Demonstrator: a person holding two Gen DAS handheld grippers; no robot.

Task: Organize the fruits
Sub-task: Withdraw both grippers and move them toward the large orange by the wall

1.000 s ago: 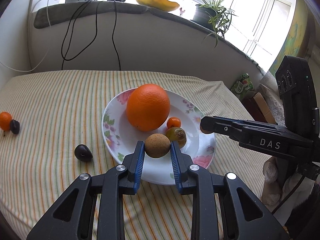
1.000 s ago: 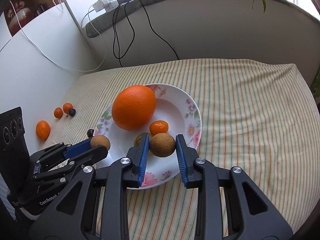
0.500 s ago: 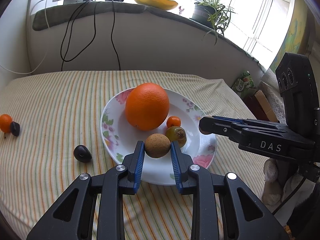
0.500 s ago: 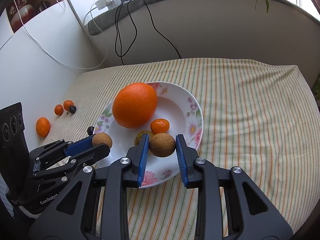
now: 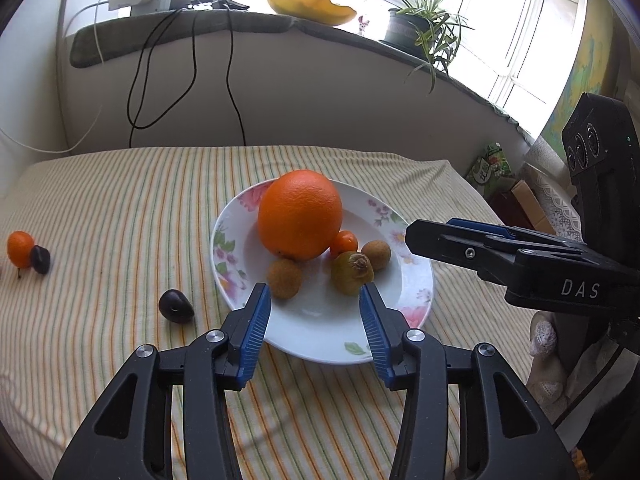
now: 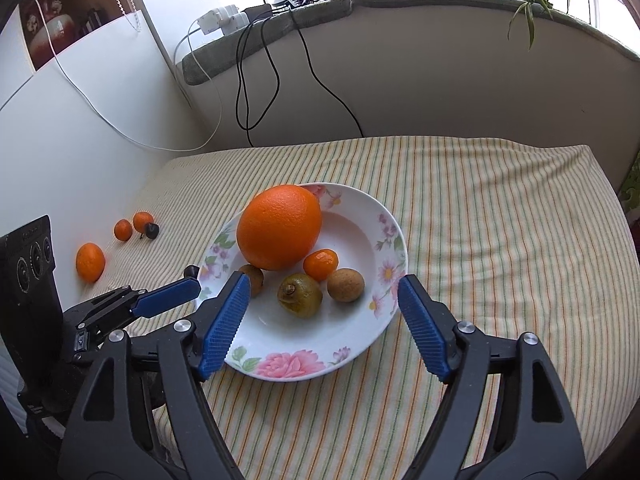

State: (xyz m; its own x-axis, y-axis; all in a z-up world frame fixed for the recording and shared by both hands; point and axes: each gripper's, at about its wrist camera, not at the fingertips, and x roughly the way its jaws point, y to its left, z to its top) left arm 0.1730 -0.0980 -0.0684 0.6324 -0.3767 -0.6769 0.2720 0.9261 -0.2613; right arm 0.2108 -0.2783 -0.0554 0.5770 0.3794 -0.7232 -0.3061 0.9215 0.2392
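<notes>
The left gripper (image 5: 314, 300) has just been opening: its blue ribbed pads stand apart over the near rim of the white floral-edged plate (image 5: 320, 350), gripping nothing, with a small round brown fruit (image 5: 284, 279) lying loose on the plate just beyond the left pad. The right gripper (image 6: 324, 300) has likewise just been spreading and now stands wide, its pads either side of the plate's near half and clear of a second small brown fruit (image 6: 346, 285) resting between them. Beside that fruit lie an olive-green fruit with a brown stem end (image 6: 300, 295) and a small orange mandarin (image 6: 320, 265), which touches the large orange (image 6: 279, 227) at the plate's middle. On the striped tablecloth (image 6: 500, 240), a dark plum (image 5: 176, 306) sits just left of the plate; further small mandarins (image 6: 90, 262) and another dark plum (image 5: 40, 259) lie near the left edge.
</notes>
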